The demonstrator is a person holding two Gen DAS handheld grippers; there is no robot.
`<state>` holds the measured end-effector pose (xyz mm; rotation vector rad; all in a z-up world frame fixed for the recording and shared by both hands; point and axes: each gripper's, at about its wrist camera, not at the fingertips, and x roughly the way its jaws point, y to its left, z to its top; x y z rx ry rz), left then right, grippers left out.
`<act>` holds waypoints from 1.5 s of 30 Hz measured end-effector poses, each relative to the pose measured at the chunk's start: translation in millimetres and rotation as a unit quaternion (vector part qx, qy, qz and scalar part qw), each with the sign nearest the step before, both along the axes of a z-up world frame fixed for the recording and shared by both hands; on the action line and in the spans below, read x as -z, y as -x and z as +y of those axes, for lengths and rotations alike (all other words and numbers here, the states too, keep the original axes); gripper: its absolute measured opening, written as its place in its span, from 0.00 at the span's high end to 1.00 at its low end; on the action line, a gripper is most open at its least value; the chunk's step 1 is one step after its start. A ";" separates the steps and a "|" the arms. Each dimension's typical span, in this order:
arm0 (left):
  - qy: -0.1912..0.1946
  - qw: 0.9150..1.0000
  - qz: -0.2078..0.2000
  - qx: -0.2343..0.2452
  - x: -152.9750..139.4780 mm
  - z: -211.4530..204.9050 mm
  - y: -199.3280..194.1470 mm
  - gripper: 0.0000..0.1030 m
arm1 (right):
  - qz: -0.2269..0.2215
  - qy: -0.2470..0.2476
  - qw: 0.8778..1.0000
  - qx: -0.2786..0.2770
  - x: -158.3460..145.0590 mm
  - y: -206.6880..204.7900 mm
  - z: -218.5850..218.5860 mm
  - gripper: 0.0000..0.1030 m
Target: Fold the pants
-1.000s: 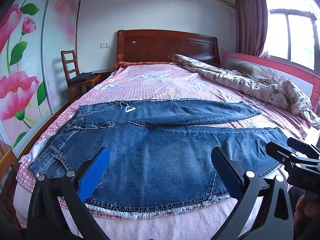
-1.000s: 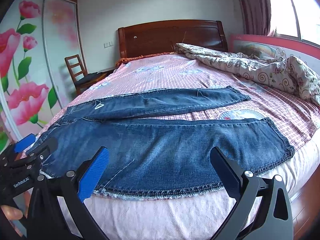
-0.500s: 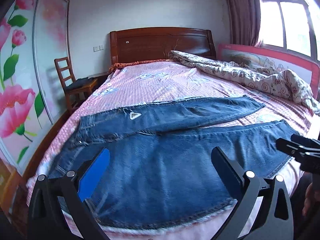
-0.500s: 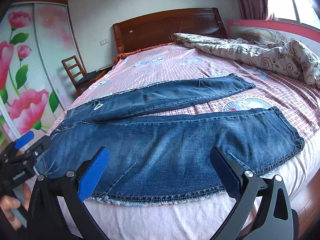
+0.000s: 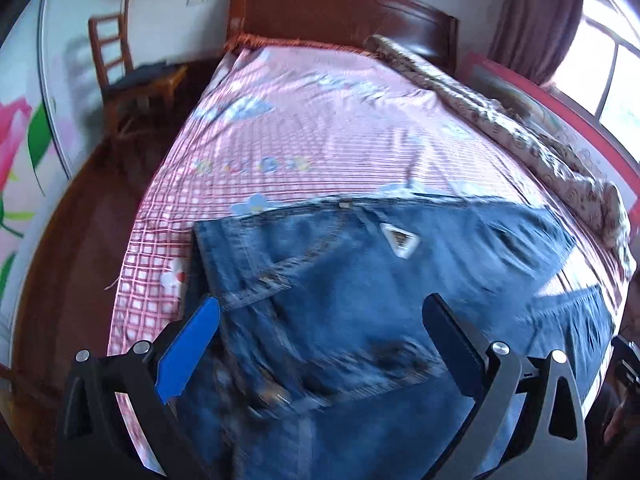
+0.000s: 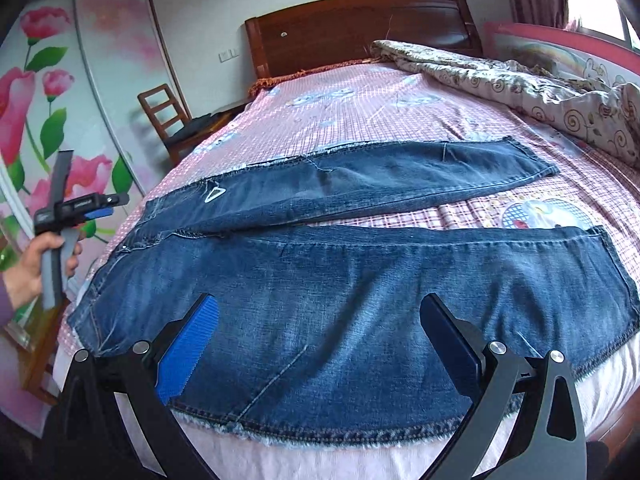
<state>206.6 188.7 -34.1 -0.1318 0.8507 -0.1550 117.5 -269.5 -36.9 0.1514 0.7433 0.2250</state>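
Observation:
Blue jeans [image 6: 340,280] lie spread flat across the foot of a pink checked bed, waist at the left, both legs running right with a gap between them. My right gripper [image 6: 320,344] is open above the near leg's frayed edge, holding nothing. My left gripper [image 5: 320,344] is open too, hovering over the waist and pocket area of the jeans [image 5: 360,280], which looks blurred. In the right wrist view the left gripper [image 6: 80,208] shows at the far left, held in a hand beside the waistband.
A crumpled floral quilt [image 6: 540,92] lies along the bed's right side. The wooden headboard [image 6: 360,28] stands at the back. A wooden chair [image 6: 168,120] sits left of the bed by a flowered wardrobe [image 6: 48,100]. Dark wood floor [image 5: 72,240] runs along the left.
My left gripper has swung left and up over the jeans' waist end, now looking down at it. My right gripper has edged closer over the near leg. Both stay open.

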 end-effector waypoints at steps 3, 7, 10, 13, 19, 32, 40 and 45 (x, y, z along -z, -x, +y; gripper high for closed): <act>0.022 0.999 0.019 -0.012 19.8 28.2 -31.4 0.02 | 0.013 0.000 1.000 -0.007 2.7 -16.2 6.1 0.03; 0.033 0.999 0.033 -0.016 44.2 49.0 -65.2 0.03 | 0.020 0.000 1.000 -0.015 4.3 -31.4 13.2 0.03; 0.043 0.998 0.043 -0.011 56.3 55.7 -81.1 0.14 | 0.025 0.001 0.999 -0.022 5.0 -37.9 19.1 0.03; 0.051 0.997 0.053 0.006 61.6 55.3 -91.9 0.20 | 0.032 -0.001 0.999 -0.030 7.8 -40.6 24.3 0.03; 0.081 0.996 0.046 0.002 62.8 61.1 -104.3 0.36 | 0.035 0.000 0.998 -0.043 7.8 -39.3 31.1 0.03; -0.006 0.999 0.034 -0.041 65.9 37.7 -91.6 0.81 | 0.018 -0.001 1.000 -0.021 -32.4 -97.8 -55.0 0.03; -0.019 0.997 0.038 -0.062 69.8 36.4 -92.9 0.76 | 0.126 -0.014 0.990 0.059 -43.6 -286.0 -215.8 0.03; -0.009 0.997 0.042 -0.066 71.3 38.5 -94.5 0.75 | 0.183 0.034 0.978 0.096 -14.7 -367.3 -257.5 0.14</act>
